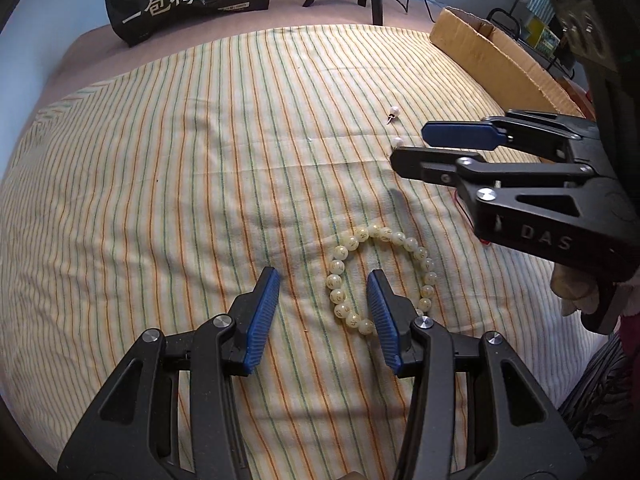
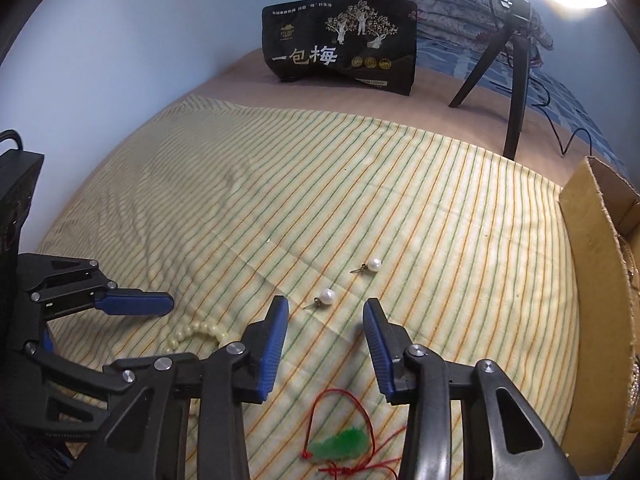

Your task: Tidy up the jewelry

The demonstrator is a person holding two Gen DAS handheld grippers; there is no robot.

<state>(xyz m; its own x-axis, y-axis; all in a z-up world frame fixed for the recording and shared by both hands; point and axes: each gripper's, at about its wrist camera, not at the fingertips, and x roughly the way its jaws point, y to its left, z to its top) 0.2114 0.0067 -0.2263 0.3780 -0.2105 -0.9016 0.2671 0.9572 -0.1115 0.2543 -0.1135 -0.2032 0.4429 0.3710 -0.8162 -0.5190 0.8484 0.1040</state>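
Left wrist view: left gripper [image 1: 324,306] spread wide over striped cloth [image 1: 180,184], right pad inside bead bracelet [image 1: 382,276] ring, nothing held. Right wrist view: right gripper [image 2: 326,334] also spread, empty, just short of two pearl earrings [image 2: 348,284]; green pendant [image 2: 340,446] on red cord beneath. Cardboard box [image 2: 592,280] at right edge, black bag [image 2: 340,44] beyond.

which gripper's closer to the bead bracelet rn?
Left. Left gripper is open, one finger inside the bead bracelet; right gripper sits further off, by the pearl earrings.
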